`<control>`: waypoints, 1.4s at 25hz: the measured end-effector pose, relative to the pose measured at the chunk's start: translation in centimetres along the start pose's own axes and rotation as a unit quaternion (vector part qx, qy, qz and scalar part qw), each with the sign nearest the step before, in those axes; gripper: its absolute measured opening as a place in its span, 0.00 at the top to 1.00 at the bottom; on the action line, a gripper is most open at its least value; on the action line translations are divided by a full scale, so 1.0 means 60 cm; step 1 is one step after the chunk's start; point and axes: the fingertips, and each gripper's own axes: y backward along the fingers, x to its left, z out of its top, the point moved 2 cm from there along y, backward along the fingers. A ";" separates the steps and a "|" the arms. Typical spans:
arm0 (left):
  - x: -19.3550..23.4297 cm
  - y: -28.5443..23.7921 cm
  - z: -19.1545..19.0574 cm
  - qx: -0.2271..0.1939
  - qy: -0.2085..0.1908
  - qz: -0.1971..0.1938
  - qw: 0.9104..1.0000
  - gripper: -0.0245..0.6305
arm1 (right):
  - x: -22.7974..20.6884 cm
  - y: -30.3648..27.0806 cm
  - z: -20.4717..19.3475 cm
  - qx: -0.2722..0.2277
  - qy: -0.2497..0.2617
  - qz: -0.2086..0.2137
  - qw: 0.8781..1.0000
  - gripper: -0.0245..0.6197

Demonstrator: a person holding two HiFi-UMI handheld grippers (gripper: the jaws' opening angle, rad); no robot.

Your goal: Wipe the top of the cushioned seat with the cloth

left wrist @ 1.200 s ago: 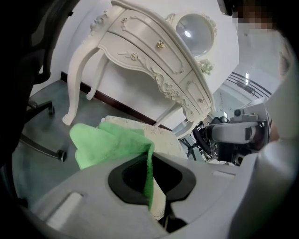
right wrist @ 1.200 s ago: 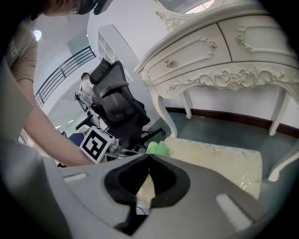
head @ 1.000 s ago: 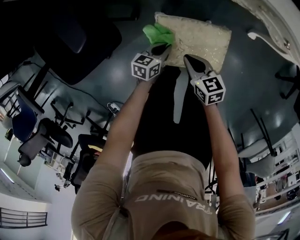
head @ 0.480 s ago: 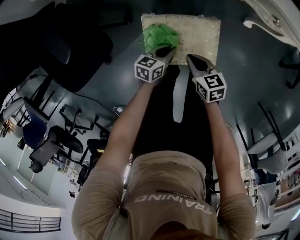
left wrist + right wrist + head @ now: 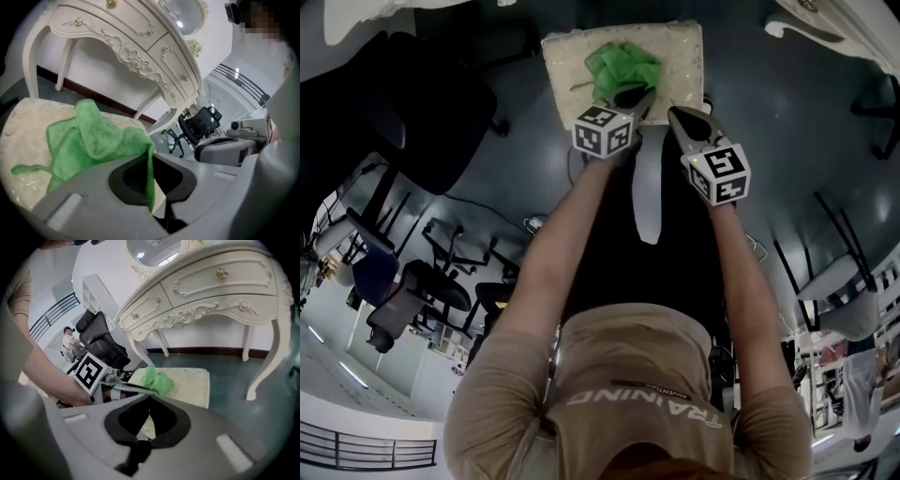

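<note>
The cream cushioned seat (image 5: 680,52) lies at the top of the head view, with the green cloth (image 5: 623,67) bunched on its middle. My left gripper (image 5: 637,96) is shut on the near edge of the cloth and presses it onto the seat. In the left gripper view the cloth (image 5: 93,138) spills out from the shut jaws over the seat (image 5: 21,140). My right gripper (image 5: 673,114) hovers just right of the left one, at the seat's near edge, shut and holding nothing. The right gripper view shows the cloth (image 5: 157,379), the seat (image 5: 192,383) and the left gripper (image 5: 140,390).
A white carved dressing table (image 5: 211,291) with drawers stands right behind the seat, its legs (image 5: 260,364) beside it. A black office chair (image 5: 431,112) is to the left, and more chairs (image 5: 412,281) stand further off on the dark floor.
The left gripper has dragged the green cloth from the seat's left corner to the middle of its top. The right gripper stayed close alongside.
</note>
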 end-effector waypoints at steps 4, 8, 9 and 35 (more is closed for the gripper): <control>-0.046 -0.055 -0.001 0.008 -0.005 -0.008 1.000 0.93 | -0.049 0.042 -0.013 -0.004 -0.009 -0.008 1.000 0.95; -0.087 -0.119 -0.004 0.012 0.000 -0.015 1.000 0.93 | -0.103 0.084 -0.026 -0.008 -0.014 -0.014 1.000 0.95; -0.098 -0.133 -0.005 0.012 0.000 -0.017 1.000 0.93 | -0.116 0.094 -0.030 -0.008 -0.014 -0.015 1.000 0.95; -0.306 -0.099 0.017 -0.024 -0.048 -0.122 0.991 0.93 | -0.151 0.203 -0.042 -0.035 -0.008 -0.040 0.999 0.95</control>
